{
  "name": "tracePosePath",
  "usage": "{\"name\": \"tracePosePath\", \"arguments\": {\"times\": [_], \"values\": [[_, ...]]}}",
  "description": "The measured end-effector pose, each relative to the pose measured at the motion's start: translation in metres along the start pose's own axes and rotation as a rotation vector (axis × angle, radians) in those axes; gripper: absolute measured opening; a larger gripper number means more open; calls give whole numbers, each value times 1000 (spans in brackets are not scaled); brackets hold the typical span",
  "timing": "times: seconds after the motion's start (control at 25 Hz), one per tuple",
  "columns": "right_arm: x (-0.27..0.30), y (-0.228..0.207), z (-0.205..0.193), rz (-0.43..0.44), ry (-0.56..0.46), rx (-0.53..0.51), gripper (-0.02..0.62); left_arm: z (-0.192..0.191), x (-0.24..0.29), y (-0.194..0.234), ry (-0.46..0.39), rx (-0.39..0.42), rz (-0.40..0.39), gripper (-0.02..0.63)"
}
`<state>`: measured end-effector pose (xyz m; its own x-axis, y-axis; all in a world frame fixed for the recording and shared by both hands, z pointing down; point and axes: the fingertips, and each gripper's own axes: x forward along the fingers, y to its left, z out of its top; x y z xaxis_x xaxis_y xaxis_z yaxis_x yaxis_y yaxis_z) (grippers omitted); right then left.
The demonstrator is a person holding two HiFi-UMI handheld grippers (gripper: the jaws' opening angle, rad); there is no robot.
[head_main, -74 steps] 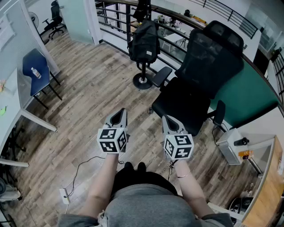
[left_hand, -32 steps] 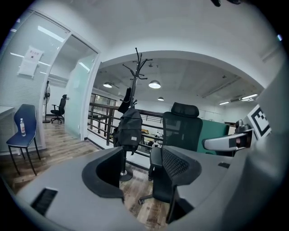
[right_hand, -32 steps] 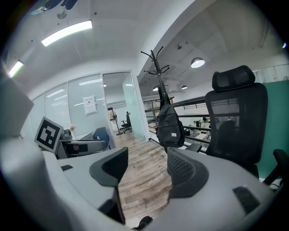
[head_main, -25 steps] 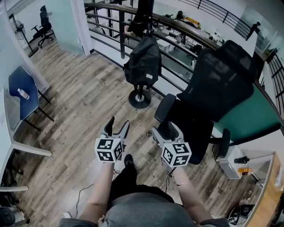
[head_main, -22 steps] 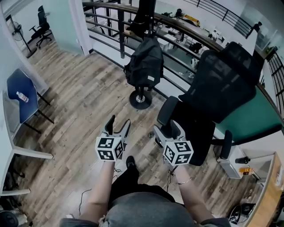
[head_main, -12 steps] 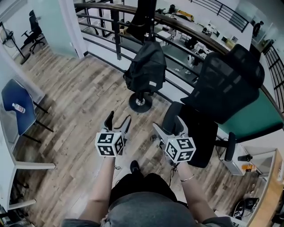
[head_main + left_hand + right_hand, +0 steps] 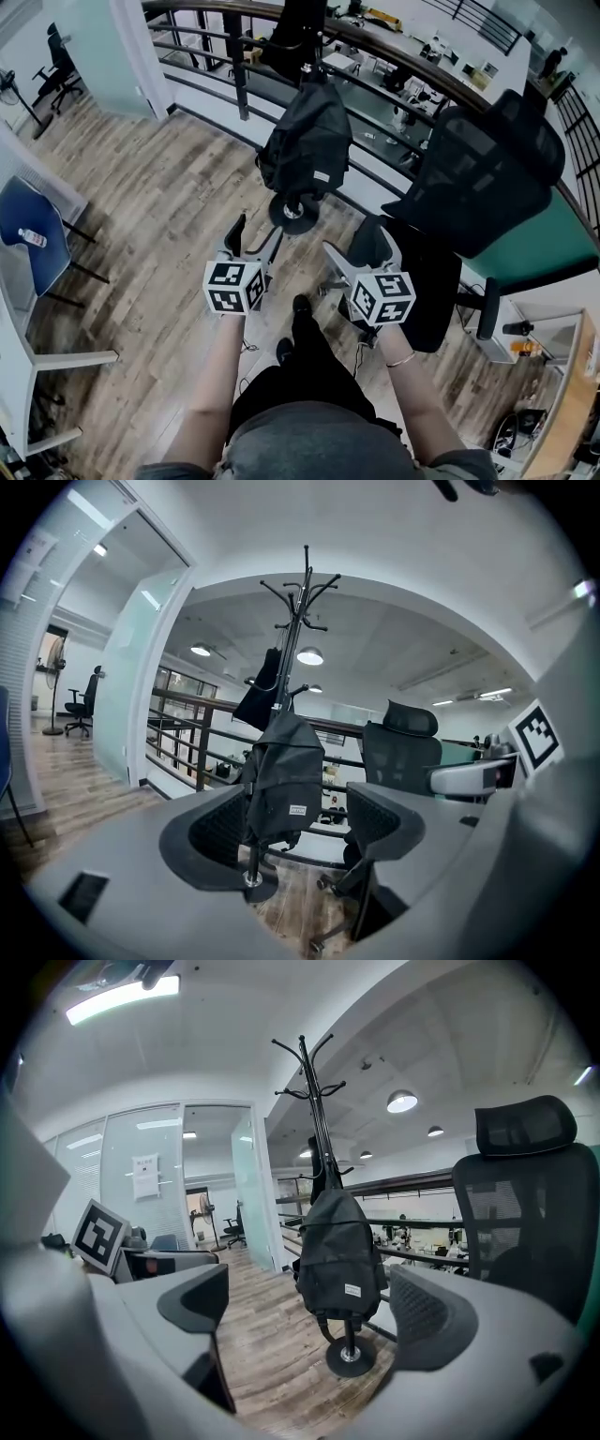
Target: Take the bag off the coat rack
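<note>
A black backpack [image 7: 305, 141] hangs on a black coat rack [image 7: 293, 211] by the railing. It also shows in the left gripper view as the backpack [image 7: 281, 780] on the rack's pole [image 7: 302, 621], and in the right gripper view as the backpack [image 7: 342, 1265] under the rack's hooks [image 7: 314, 1082]. My left gripper [image 7: 255, 236] and right gripper [image 7: 361, 248] are held side by side, short of the rack and pointing at it. Both sets of jaws have just been opening and stand open with nothing between them. The left gripper [image 7: 305, 827] and right gripper [image 7: 319, 1312] frame the bag from a distance.
A large black office chair [image 7: 469, 178] stands right of the rack, close to my right gripper. A dark metal railing [image 7: 216, 56] runs behind the rack. A blue chair [image 7: 37, 244] with a bottle on it and a white desk [image 7: 56, 361] stand at the left. The floor is wooden.
The person has stepped closer to the rack, and both grippers have moved forward toward the bag. Both pairs of jaws have spread wider, the right more.
</note>
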<state>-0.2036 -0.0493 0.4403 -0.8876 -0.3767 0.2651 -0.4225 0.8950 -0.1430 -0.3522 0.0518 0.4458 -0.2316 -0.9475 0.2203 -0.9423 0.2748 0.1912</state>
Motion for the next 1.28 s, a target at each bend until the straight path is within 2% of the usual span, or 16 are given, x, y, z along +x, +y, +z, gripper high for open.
{"name": "tracePosePath", "arguments": {"times": [0.4,0.64,1.28], "values": [[73,-38,8,35,13,75,518,10,66,31,18,25,13,321],[122,-72,6,40,58,83,515,4,118,49,67,0,28,321],[243,-116,0,96,162,-1,498,-3,229,88,125,-39,68,321]]}}
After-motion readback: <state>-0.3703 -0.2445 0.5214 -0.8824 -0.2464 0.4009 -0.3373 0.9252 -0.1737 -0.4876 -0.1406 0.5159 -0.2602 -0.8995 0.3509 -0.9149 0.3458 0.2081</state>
